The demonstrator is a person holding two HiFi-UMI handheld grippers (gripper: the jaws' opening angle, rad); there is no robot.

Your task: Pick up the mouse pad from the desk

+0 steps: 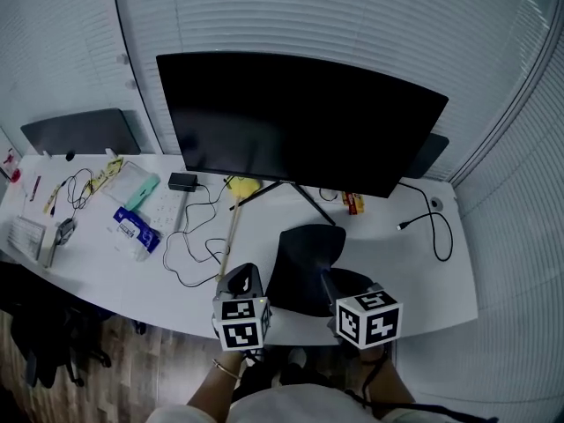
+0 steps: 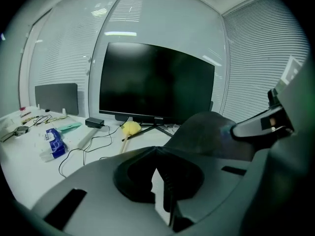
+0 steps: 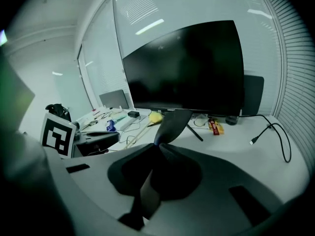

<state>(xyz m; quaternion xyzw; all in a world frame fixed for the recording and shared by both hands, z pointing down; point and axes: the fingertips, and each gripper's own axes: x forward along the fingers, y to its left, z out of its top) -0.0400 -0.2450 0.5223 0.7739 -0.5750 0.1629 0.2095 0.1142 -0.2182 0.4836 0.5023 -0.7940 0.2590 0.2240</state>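
The black mouse pad [image 1: 304,263] hangs bent and lifted off the white desk [image 1: 423,280], in front of the monitor stand. My right gripper [image 1: 324,277] is shut on its near edge. In the right gripper view the pad [image 3: 173,124] rises as a dark curved sheet from the closed tips of the right gripper [image 3: 158,144]. My left gripper [image 1: 249,271] hovers just left of the pad with its jaws together and nothing between them. In the left gripper view the left gripper [image 2: 155,150] has its tips meeting, and the pad [image 2: 206,134] bulges to its right.
A large dark monitor [image 1: 300,122] stands behind the pad on splayed legs. A yellow duster with a wooden handle [image 1: 240,186], a black cable [image 1: 198,241], a power adapter [image 1: 182,181] and a blue packet [image 1: 137,227] lie left. A loose cable [image 1: 434,223] lies right.
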